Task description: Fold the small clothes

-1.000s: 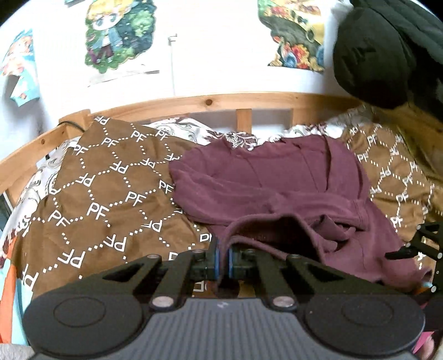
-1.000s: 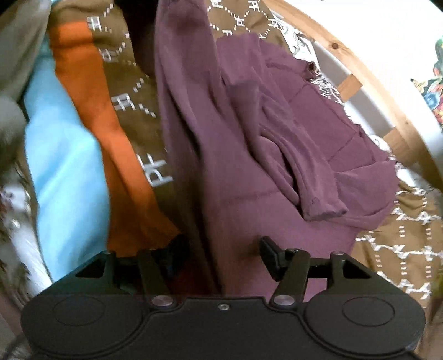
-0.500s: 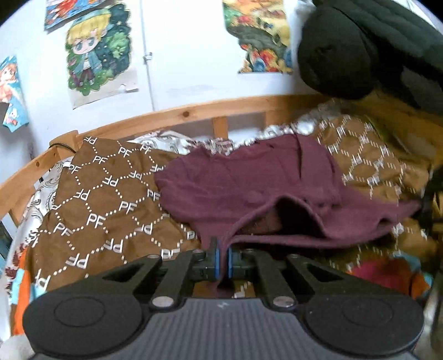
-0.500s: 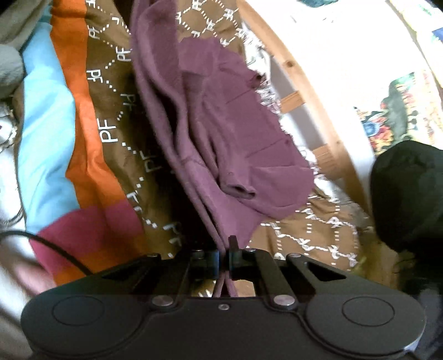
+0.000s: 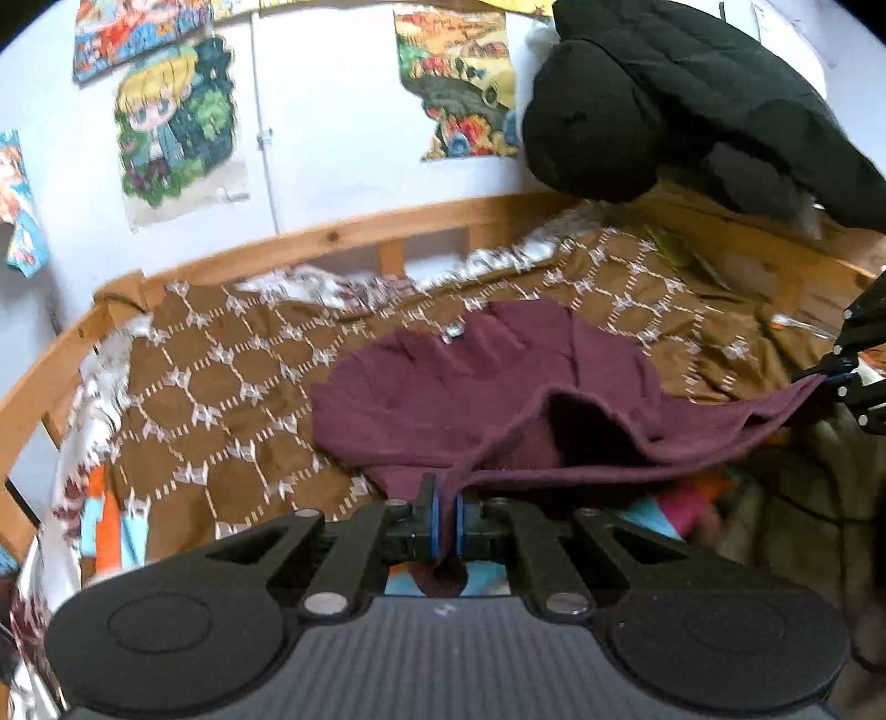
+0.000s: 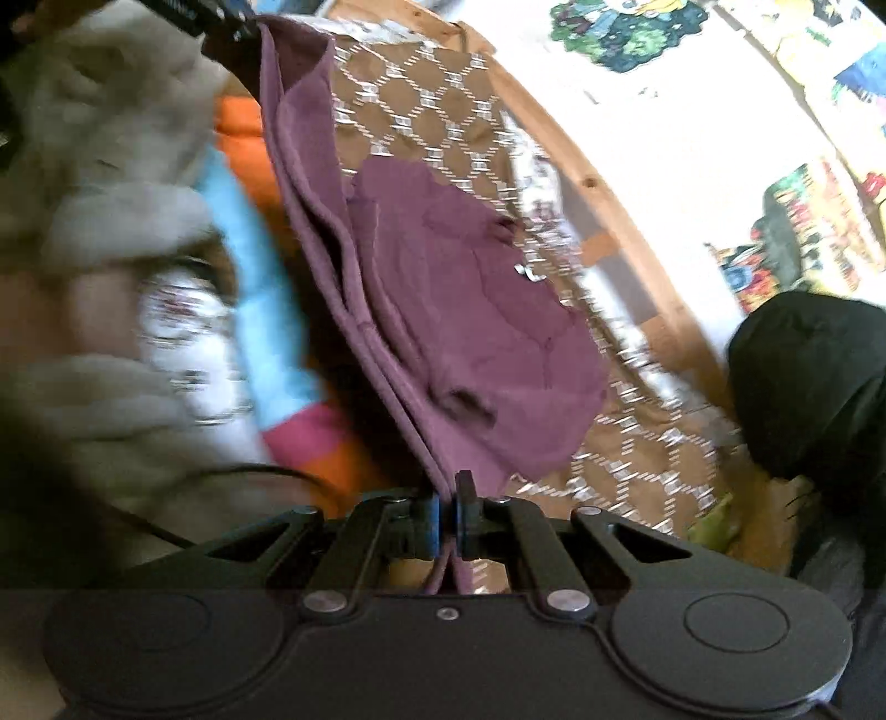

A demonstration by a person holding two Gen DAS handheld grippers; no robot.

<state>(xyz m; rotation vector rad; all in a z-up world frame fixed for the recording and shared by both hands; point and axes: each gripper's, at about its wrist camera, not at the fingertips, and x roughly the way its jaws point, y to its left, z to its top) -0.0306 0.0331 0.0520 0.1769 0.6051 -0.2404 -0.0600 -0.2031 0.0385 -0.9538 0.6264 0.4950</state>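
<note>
A maroon sweatshirt (image 5: 487, 382) hangs partly lifted over the brown patterned blanket (image 5: 221, 387) on the bed. My left gripper (image 5: 444, 512) is shut on one corner of its hem. The hem stretches rightward to my right gripper (image 5: 830, 379), shut on the other corner at the right edge of the left wrist view. In the right wrist view the right gripper (image 6: 449, 512) pinches the maroon sweatshirt (image 6: 470, 321), whose hem runs up to the left gripper (image 6: 243, 27) at the top left. The far end of the garment still rests on the blanket (image 6: 432, 116).
A wooden bed rail (image 5: 343, 243) curves behind the blanket, with a poster-covered wall (image 5: 332, 111) beyond. A black puffy jacket (image 5: 664, 111) hangs at the upper right. Orange, blue and pink bedding (image 6: 266, 310) and a pale grey fleece (image 6: 111, 138) lie nearer me.
The right gripper has shut on the sweatshirt's hem. Both grippers have pulled back and up, lifting the hem taut and dragging the garment across the blanket.
</note>
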